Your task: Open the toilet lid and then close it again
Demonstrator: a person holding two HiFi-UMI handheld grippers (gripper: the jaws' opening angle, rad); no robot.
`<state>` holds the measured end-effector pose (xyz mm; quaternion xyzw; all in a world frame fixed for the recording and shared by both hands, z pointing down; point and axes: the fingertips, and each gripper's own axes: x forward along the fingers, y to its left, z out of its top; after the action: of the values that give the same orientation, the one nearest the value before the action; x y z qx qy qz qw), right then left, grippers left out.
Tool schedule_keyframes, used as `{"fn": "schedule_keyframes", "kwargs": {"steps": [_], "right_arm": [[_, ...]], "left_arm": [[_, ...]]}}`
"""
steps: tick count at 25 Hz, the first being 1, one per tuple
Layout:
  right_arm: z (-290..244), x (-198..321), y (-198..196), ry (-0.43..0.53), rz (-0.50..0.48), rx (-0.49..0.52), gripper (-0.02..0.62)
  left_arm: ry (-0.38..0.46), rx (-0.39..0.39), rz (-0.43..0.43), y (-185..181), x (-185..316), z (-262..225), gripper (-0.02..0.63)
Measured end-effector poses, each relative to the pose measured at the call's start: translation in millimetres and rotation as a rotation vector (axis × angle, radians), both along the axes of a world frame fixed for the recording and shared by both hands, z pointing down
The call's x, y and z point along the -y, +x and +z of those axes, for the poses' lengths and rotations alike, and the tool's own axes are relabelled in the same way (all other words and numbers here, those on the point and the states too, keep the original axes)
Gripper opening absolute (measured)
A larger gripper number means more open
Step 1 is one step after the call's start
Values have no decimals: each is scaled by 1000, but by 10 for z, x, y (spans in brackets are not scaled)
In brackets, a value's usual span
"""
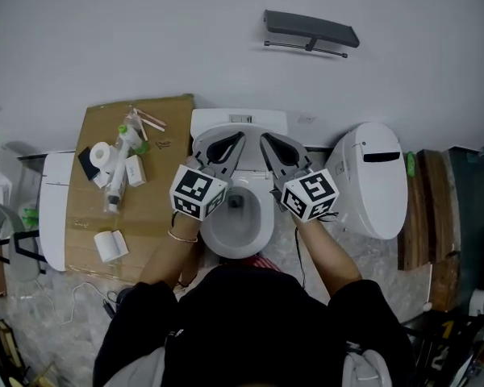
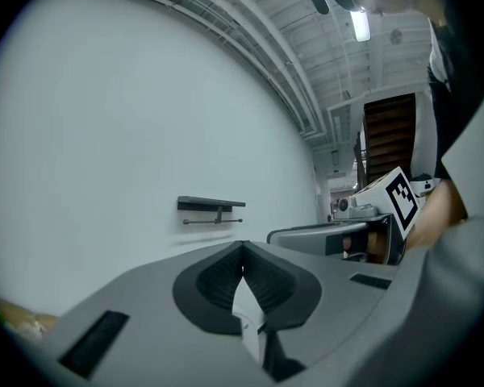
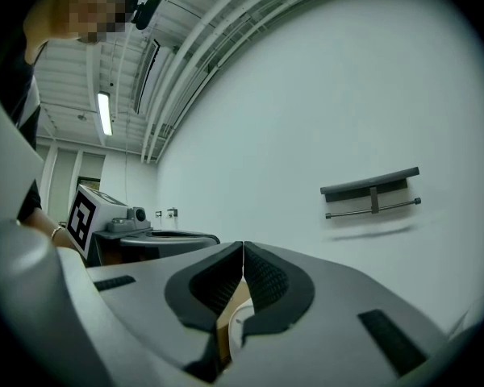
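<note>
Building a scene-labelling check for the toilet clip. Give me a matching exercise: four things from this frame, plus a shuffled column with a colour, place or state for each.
Things:
1. wall shelf
2. cardboard
3. toilet bowl
4. right gripper

Descriptions:
A. jaws together
B. white, uncovered
C. dark grey
D. brown, lying left of the toilet bowl

Pairs: 1-C, 2-D, 3-B, 4-A
</note>
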<state>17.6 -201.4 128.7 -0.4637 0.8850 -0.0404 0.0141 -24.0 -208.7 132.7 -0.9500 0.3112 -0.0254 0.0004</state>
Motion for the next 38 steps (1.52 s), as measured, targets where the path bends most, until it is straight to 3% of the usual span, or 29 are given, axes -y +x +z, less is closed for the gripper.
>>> {"fn": "schedule_keyframes", "kwargs": {"steps": [12,22,27,38], "right_arm": [[-109,-2,92,-16,23,4,20],[-118,13,118,-12,21,23,20],[-98,-10,128,-14,23,40,20],[-65,-45,194,-27,43,50,20]], "left_arm": [[14,-40,4,-43,27,-143,3],[17,7,40,35,-24,-98,4],[8,23,17,9,-21,-47,3],[-24,5,13,-21,-9,-23,3]]}}
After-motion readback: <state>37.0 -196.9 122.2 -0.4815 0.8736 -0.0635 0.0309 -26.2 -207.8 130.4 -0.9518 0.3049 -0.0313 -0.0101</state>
